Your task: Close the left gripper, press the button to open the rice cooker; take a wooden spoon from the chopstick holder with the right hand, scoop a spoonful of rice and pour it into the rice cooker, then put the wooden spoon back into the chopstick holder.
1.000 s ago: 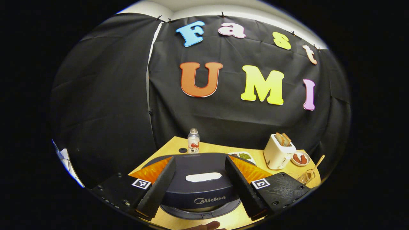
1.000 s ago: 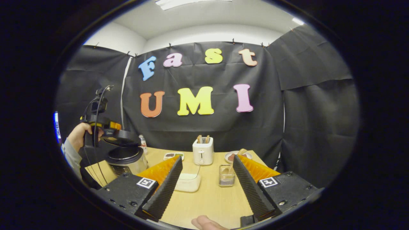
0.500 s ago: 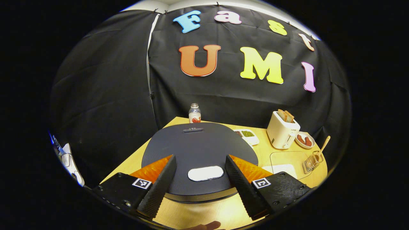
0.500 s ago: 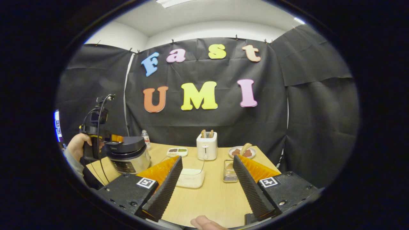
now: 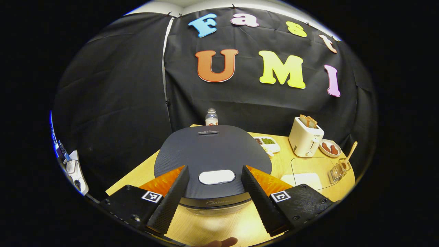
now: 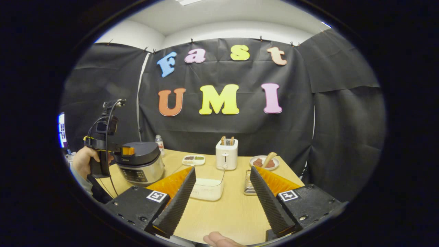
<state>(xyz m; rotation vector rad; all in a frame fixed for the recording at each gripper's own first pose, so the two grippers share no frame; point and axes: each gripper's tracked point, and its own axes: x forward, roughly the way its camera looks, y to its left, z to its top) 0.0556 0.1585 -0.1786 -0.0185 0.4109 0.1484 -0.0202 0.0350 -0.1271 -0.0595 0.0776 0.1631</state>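
Observation:
The dark rice cooker [image 5: 212,151] stands with its lid down, and its white oval button [image 5: 217,177] lies between the fingers of my open left gripper [image 5: 214,167]. In the right gripper view, a hand holds that left gripper [image 6: 127,151] at the front edge of the cooker [image 6: 140,164]. The wooden spoon [image 5: 349,152] stands in the wire chopstick holder [image 5: 337,168] at the far right. My right gripper [image 6: 222,169] is open and holds nothing, above the table. Ahead of it are the clear rice container [image 6: 208,185] and the chopstick holder [image 6: 247,183], partly hidden by a finger.
A white toaster [image 6: 227,154] with bread stands mid-table, with a plate of food [image 6: 264,162] to its right. A small divided tray [image 6: 194,159] and a bottle [image 6: 158,143] sit near the back wall. The wooden table's [image 6: 229,212] near part is bare.
The cooker lid, raised one second ago, has come down and is shut. The left gripper stays at the lid's front. The right gripper has hardly moved.

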